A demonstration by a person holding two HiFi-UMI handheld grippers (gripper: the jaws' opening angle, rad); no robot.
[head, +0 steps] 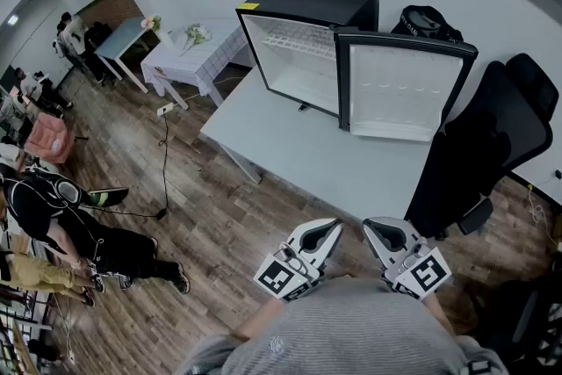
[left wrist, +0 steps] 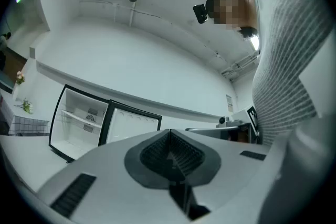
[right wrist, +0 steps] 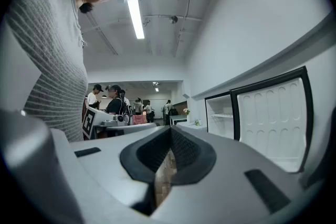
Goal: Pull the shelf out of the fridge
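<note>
A black mini fridge [head: 307, 22] stands on the white table [head: 290, 145] with its door [head: 399, 88] swung wide open to the right. A white wire shelf [head: 299, 39] sits inside near the top; it also shows in the left gripper view as the shelf [left wrist: 79, 119] and in the right gripper view as the shelf [right wrist: 223, 116]. My left gripper [head: 320, 234] and right gripper [head: 386, 234] are held close to my body, well short of the table. The left gripper [left wrist: 169, 139] is shut and empty. The right gripper [right wrist: 170, 136] is shut too, holding nothing.
A black office chair [head: 492, 136] stands at the table's right end. A black bag [head: 430, 20] lies behind the fridge door. A small table with a chequered cloth [head: 193, 57] is at the far left, and people [head: 53, 215] stand on the wooden floor at left.
</note>
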